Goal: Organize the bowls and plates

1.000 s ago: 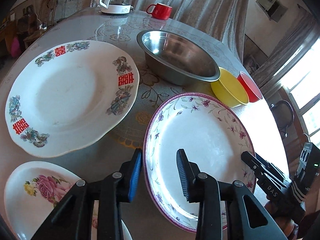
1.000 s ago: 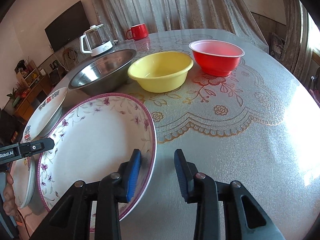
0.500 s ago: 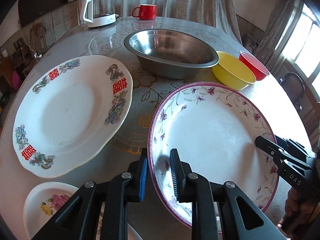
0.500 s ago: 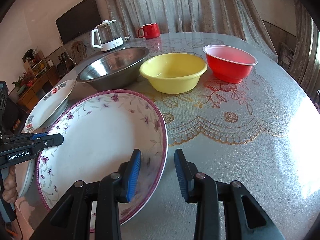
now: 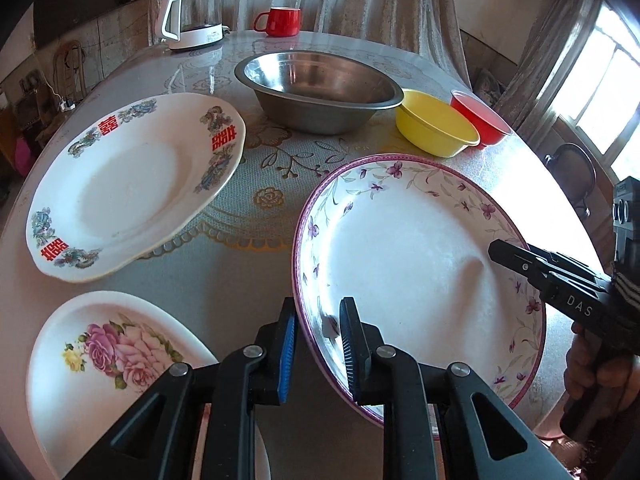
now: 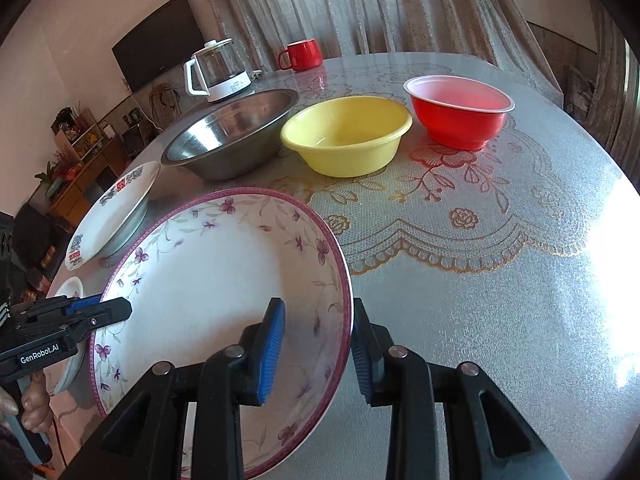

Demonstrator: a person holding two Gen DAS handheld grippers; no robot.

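Purple-flowered plate [image 5: 408, 264] sits near the front edge of the table [image 6: 500, 300], gripped at two opposite rim points. Left hand-held gripper [image 5: 316, 344] is clamped nearly shut on the plate's left rim, one pad outside and one inside. Right hand-held gripper [image 6: 318, 344] straddles the right rim, jaws closing; the outer pad looks to touch the rim, while a gap still shows at the inner pad, so grip judged not yet firm. Whether the plate is lifted clear of the table cannot be told. Nothing is stacked yet: red-character plate [image 5: 132, 188] lies apart to the left, rose plate [image 5: 104, 364] lies just beside the left hand-held gripper, and steel bowl [image 5: 320, 88], yellow bowl [image 5: 436, 128] and red bowl [image 5: 480, 118] stand in a row at the back, each separate. Judgement: task at an early stage; first plate being taken up, all stacking of plates and nesting of bowls left.
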